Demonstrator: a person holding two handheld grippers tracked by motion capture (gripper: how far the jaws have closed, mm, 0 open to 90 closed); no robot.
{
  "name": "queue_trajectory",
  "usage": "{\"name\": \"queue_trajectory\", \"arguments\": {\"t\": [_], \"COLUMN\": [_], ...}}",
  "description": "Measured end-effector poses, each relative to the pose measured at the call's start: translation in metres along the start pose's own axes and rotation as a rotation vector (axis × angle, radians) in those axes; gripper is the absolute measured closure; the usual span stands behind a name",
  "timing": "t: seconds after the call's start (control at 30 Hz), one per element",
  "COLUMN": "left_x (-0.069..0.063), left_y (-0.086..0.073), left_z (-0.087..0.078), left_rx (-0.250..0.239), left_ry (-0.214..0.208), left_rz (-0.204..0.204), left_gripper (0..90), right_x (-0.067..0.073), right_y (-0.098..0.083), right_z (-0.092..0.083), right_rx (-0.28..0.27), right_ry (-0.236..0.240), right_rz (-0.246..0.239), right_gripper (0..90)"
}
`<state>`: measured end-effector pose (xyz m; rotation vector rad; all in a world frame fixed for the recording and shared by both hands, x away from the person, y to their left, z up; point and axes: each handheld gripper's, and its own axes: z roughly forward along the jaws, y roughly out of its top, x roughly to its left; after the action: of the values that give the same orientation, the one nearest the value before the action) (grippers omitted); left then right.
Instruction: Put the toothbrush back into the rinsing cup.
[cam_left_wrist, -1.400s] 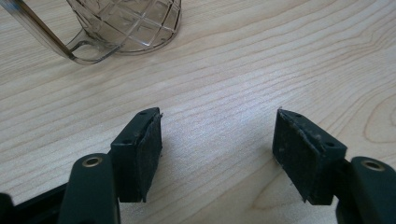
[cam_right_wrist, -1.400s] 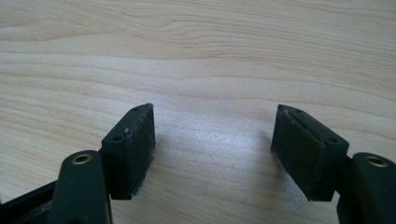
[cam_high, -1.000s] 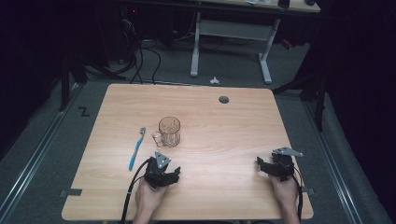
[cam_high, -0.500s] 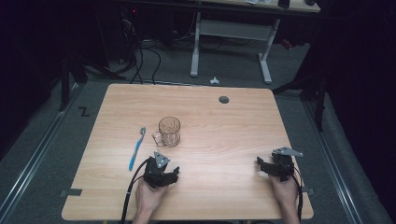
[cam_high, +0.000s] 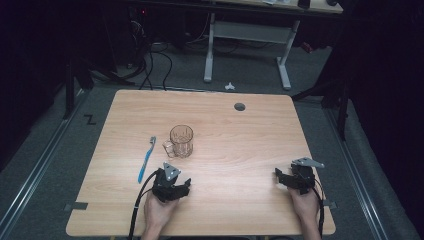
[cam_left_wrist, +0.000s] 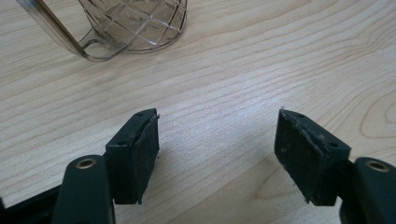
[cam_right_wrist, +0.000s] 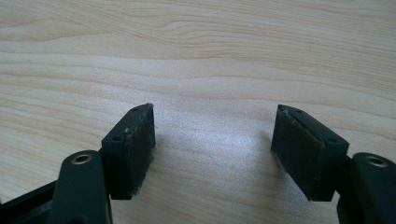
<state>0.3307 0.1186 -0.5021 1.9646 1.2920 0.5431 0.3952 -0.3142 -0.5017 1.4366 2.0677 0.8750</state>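
Worktop (cam_high: 240, 145): pale wood-grain top, a dark round grommet hole (cam_high: 240, 106) near its far edge.

Item 1, toothbrush (cam_high: 146, 160): blue handle, pale head at the far end, lying flat near the left part of the worktop, lengthwise away from the person. It sits just left of the mug and apart from it. Seen in the high view.

Item 2, glass mug (cam_high: 181, 141): clear, with a cut diamond pattern, standing upright, handle turned toward the toothbrush side. The left gripper view adds what the high view cannot: the patterned base and the curved handle (cam_left_wrist: 60, 35) up close, at the top left of that picture, well ahead of the jaws and not between them.

Item 3, left tongs (cam_high: 186, 183): held in the person's left hand (cam_high: 159, 212), resting low on the worktop, near side of the mug, cable trailing back. Their own view (cam_left_wrist: 217, 156) shows the jaws wide apart with bare wood between them.

Item 4, right tongs (cam_high: 278, 176): held in the right hand (cam_high: 306, 205) near the right front corner, well apart from mug and toothbrush. Their own view (cam_right_wrist: 215, 151) shows the jaws wide apart over bare grain.
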Motion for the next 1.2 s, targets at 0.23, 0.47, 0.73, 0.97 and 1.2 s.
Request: {"name": "queue_trajectory", "arguments": {"t": [0.23,0.47,0.73,0.97,1.2], "left_x": [0.002,0.003,0.006,0.007,0.008], "left_y": [0.000,-0.001,-0.001,-0.002,-0.002], "left_z": [-0.004,-0.009,-0.014,-0.020,-0.025], "left_rx": [-0.003,-0.008,-0.011,-0.019,-0.009], "left_ry": [-0.008,-0.006,-0.001,-0.005,-0.004], "left_rz": [-0.011,-0.011,-0.014,-0.015,0.001], "left_gripper": [32.5,32.5,31.7,30.8,29.5], "right_x": [0.000,0.000,0.000,0.000,0.000], "right_y": [0.000,0.000,0.000,0.000,0.000], "right_z": [0.000,0.000,0.000,0.000,0.000], "right_rx": [0.000,0.000,0.000,0.000,0.000], "right_ry": [-0.001,0.000,0.000,0.000,0.000], "right_rz": [0.000,0.000,0.000,0.000,0.000], "right_gripper": [30.5,30.5,30.5,30.5,30.5]}}
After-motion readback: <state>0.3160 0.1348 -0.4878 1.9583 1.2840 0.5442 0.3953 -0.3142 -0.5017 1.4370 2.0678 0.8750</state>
